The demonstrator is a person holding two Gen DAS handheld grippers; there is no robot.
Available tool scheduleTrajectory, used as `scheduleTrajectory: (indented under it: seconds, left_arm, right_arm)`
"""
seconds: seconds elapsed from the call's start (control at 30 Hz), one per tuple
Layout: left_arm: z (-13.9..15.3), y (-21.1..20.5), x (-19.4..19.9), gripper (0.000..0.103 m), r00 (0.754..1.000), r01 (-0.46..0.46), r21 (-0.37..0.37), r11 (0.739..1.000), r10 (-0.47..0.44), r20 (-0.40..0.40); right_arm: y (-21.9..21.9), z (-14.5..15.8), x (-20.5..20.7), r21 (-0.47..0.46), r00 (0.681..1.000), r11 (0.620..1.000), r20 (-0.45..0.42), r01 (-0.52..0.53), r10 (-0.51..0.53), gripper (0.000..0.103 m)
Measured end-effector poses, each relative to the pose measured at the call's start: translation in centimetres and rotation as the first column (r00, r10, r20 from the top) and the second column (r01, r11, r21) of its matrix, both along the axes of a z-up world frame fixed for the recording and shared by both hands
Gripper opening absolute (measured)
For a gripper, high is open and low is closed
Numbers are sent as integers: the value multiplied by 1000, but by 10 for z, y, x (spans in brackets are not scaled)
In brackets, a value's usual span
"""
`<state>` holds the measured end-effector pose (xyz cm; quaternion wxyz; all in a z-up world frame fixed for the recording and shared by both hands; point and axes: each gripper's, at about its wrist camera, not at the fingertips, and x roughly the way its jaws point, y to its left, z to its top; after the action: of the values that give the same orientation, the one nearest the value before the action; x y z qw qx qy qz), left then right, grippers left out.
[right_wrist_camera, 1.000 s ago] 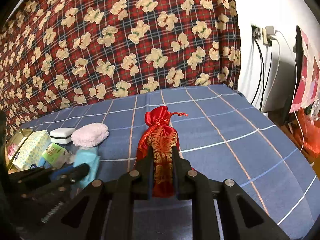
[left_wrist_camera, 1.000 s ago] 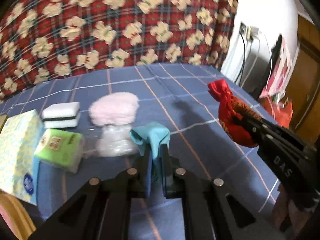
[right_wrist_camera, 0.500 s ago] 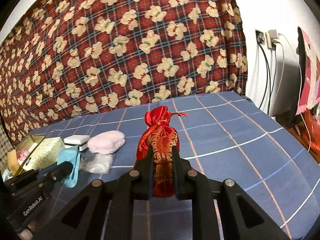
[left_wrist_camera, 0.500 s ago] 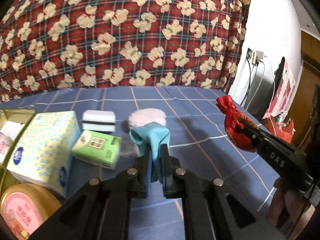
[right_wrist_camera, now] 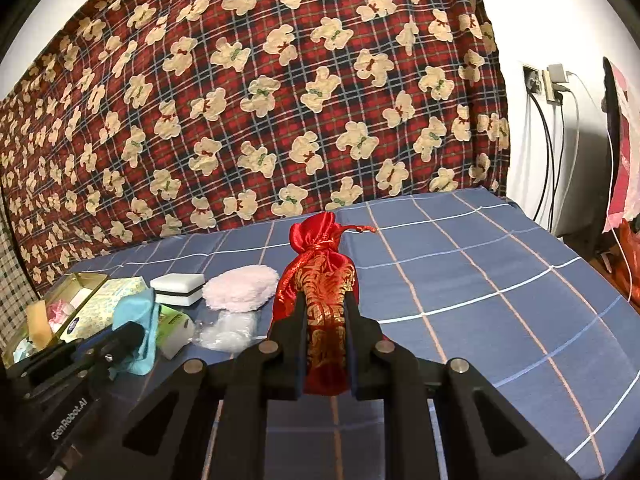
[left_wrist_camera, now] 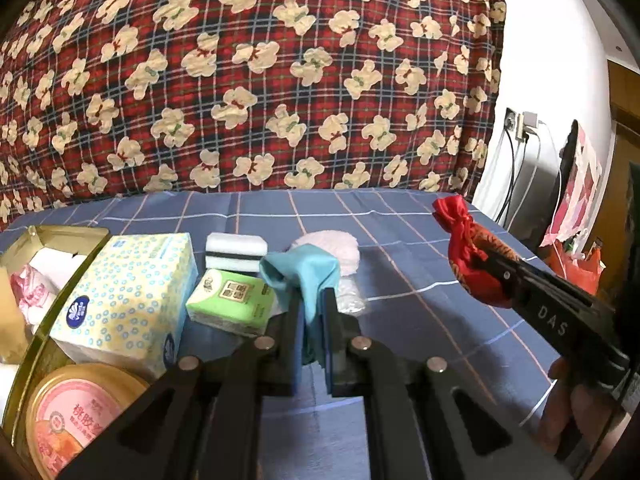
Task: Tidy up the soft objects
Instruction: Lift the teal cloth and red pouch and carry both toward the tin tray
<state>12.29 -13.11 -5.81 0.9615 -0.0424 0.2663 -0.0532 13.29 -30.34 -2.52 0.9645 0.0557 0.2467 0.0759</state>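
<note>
1. Left gripper [left_wrist_camera: 310, 312]: fingers clenched on a teal cloth [left_wrist_camera: 304, 272], held above the blue checked bed [left_wrist_camera: 400, 320], just right of the green tissue pack [left_wrist_camera: 232, 300].
2. Right gripper [right_wrist_camera: 326, 312]: fingers clenched on a red pouch [right_wrist_camera: 320, 280], held further right of the tissue pack.
3. Progress, judged: both items are lifted but not yet placed; a pink puff [left_wrist_camera: 340, 248], a sponge [left_wrist_camera: 236, 252] and a clear plastic bag [right_wrist_camera: 228, 328] lie behind and beside the tissue pack, unsorted.
4. Left view alone shows a gold tin [left_wrist_camera: 60, 236] with a pink-lidded jar [left_wrist_camera: 72, 412], left of the tissue box [left_wrist_camera: 128, 300].
5. Right view alone shows the pouch's gold pattern.
</note>
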Motion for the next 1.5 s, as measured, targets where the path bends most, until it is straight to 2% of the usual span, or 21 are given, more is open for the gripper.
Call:
scheduleTrajectory:
  seconds: [0.4, 0.8, 1.5]
  left_arm:
    - [2, 13, -8, 5, 999, -32, -25, 999, 33, 27]
    - [6, 21, -20, 5, 997, -44, -1, 999, 44, 67]
    - [3, 43, -19, 5, 996, -75, -44, 996, 77, 49]
  right_arm:
    - [19, 1, -1, 0, 1000, 1000, 15, -26, 26, 18]
    - [43, 1, -7, -30, 998, 998, 30, -54, 55, 19]
    - [74, 1, -10, -58, 994, 994, 44, -96, 99, 19]
